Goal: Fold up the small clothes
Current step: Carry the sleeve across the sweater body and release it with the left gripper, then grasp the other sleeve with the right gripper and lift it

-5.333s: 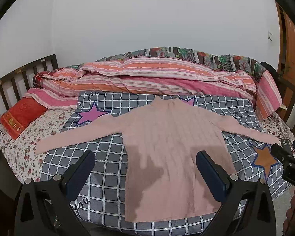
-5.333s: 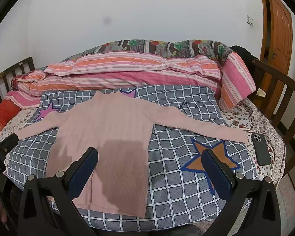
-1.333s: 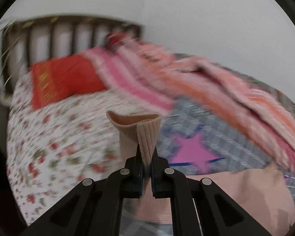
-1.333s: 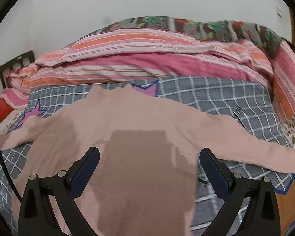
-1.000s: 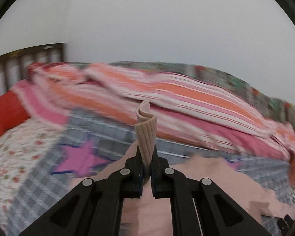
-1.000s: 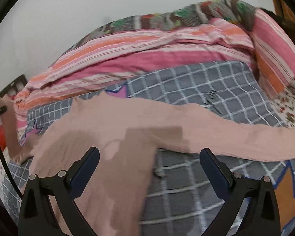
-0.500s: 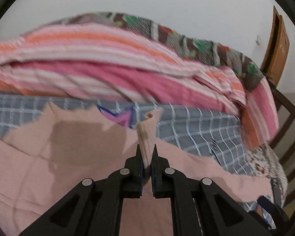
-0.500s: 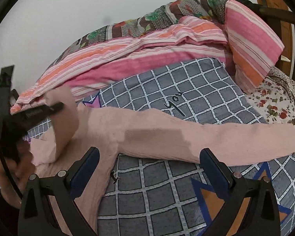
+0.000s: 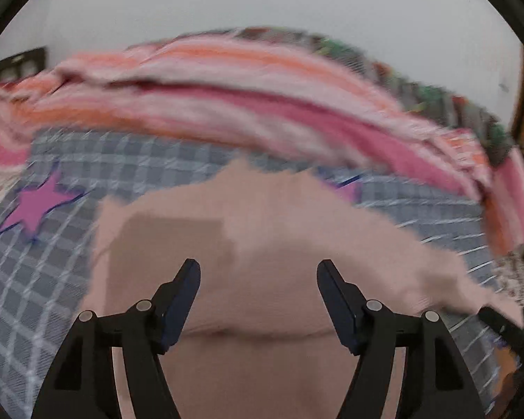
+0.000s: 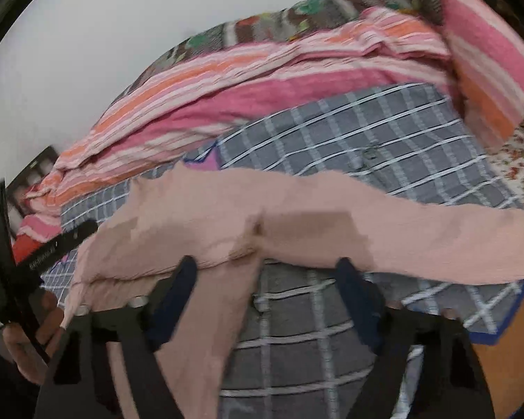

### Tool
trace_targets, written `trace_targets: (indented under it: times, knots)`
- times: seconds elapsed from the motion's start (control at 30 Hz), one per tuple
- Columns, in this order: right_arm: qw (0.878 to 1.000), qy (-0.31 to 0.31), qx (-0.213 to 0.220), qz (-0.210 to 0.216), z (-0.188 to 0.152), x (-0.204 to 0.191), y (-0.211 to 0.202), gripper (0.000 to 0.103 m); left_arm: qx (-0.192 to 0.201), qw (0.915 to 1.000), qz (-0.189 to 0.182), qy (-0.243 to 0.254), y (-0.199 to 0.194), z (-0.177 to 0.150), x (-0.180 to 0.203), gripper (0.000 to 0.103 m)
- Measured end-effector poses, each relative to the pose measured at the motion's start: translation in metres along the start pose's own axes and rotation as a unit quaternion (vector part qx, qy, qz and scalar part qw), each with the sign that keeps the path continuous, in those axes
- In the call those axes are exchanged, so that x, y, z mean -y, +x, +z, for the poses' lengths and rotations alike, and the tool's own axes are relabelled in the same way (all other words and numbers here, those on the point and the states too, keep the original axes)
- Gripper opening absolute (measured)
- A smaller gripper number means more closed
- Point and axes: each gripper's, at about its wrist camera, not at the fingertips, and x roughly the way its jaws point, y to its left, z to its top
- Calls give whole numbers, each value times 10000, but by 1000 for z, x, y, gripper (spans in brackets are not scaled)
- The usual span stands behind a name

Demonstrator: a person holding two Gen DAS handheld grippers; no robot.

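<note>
- Gone from the left gripper (image 9: 258,300) is that sleeve cuff it had pinched half a second ago; its fingers (image 9: 183,300) are spreading apart, nothing pressed between them, angled down over the pink sweater (image 9: 279,244).
- Sweater lies flat on the grey checked blanket (image 9: 52,272) on the bed, collar toward the striped quilt (image 9: 227,104); its left sleeve is folded across the chest, a soft ridge just ahead of the left fingers.
- Right gripper (image 10: 269,296) tilts down at the sweater's right underarm, fingers (image 10: 359,300) closing in but not pinching; the side edge of the sweater runs between them, checked blanket showing there too.
- Right sleeve (image 10: 454,241) stretches straight out over the blanket, away from the body.
- From the right wrist view, a hand (image 10: 35,331) holds the left gripper's handle beside the sweater's far side.
</note>
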Motion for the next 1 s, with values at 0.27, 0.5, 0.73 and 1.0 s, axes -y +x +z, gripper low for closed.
trace_targets:
  times: [0.27,0.5,0.73,1.0]
  knots:
    - [9986,-335,-368,-150,1,-31,46,39,-283,9987,413,-27,-5,-20,-75,67]
    - [9965,-342,-625,-434,3,-37,78,35,-465,9973,-144,-541,18,-14,-107,67]
    - [9944,-483,-600,-728,-3,-36,86,7,-564,9981,118,-227,30,-24,-96,67]
    - [9933,-717,-410,-804,-9,-45,76,8,-506,9981,349,-65,26,-29,-90,68]
